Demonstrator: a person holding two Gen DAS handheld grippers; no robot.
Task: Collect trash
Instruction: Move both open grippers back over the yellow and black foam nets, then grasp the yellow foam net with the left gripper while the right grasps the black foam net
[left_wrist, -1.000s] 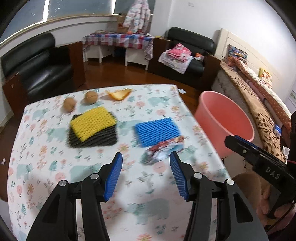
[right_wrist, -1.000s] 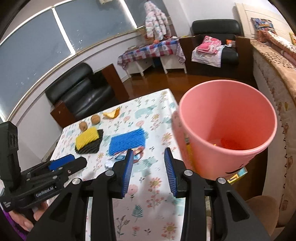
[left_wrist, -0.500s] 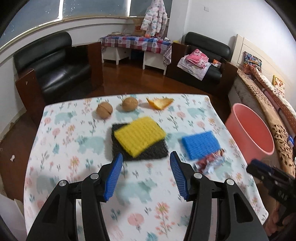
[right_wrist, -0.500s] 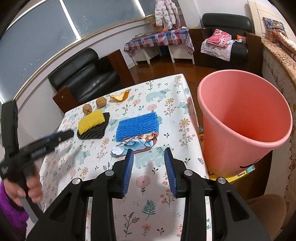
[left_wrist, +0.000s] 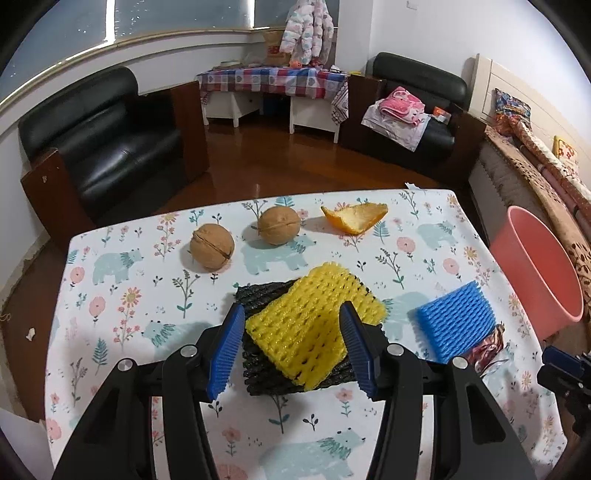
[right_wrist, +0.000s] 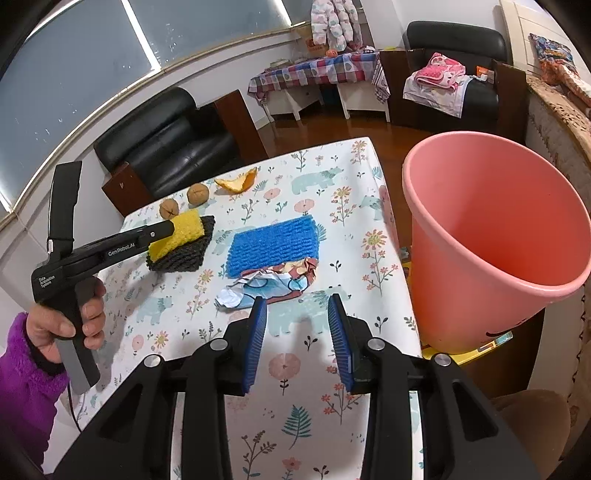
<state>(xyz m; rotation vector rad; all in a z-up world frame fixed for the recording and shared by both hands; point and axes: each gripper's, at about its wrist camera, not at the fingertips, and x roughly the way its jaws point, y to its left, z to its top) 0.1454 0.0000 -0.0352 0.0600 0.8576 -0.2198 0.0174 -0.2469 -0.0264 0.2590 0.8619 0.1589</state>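
My left gripper (left_wrist: 291, 321) is open, its blue pads standing either side of a yellow foam net (left_wrist: 310, 314) that lies on a black foam net (left_wrist: 258, 295); I cannot tell whether they touch it. To the right lie a blue foam net (left_wrist: 454, 321) and a crumpled wrapper (left_wrist: 487, 350). Two walnuts (left_wrist: 212, 245) (left_wrist: 279, 225) and an orange peel (left_wrist: 354, 218) sit further back. My right gripper (right_wrist: 297, 301) is open and empty just short of the wrapper (right_wrist: 273, 280). The pink bucket (right_wrist: 491, 236) stands off the table's right edge.
The floral tablecloth (left_wrist: 122, 314) covers a small table. Black armchairs (left_wrist: 107, 147), a checked side table (left_wrist: 273, 79) and a bed (left_wrist: 546, 162) ring the room beyond it. A hand in a purple sleeve (right_wrist: 26, 369) holds the left gripper's handle.
My left gripper has swung left across the table, from the blue net and wrapper to the yellow net. The right gripper has shifted from facing the bucket to the wrapper.
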